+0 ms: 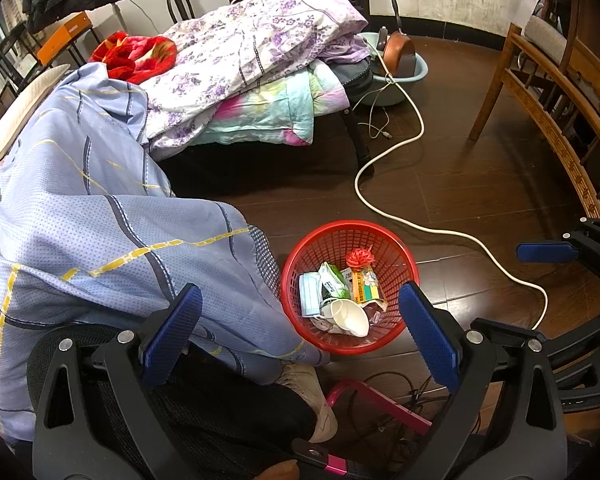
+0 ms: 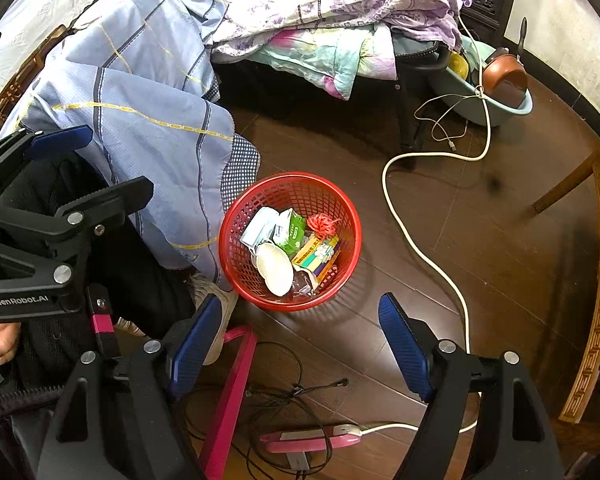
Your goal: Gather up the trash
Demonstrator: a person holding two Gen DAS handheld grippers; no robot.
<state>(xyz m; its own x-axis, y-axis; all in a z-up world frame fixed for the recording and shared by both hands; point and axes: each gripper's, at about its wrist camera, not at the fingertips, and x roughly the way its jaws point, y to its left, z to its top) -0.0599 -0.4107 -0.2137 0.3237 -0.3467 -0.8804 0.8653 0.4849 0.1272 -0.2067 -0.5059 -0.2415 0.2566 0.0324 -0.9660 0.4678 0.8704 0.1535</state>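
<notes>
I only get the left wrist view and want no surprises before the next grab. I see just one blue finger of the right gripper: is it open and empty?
Observer: Yes, the right gripper is open, with nothing between its fingers.
Operator: Where does the white cord lead?
Observer: The white cord runs into a pink power strip lying on the floor near the right gripper.
Operator: Anything in the blue basin besides the pan?
Observer: In the blue basin, left of the pan, sits something yellow, perhaps a bowl.
</notes>
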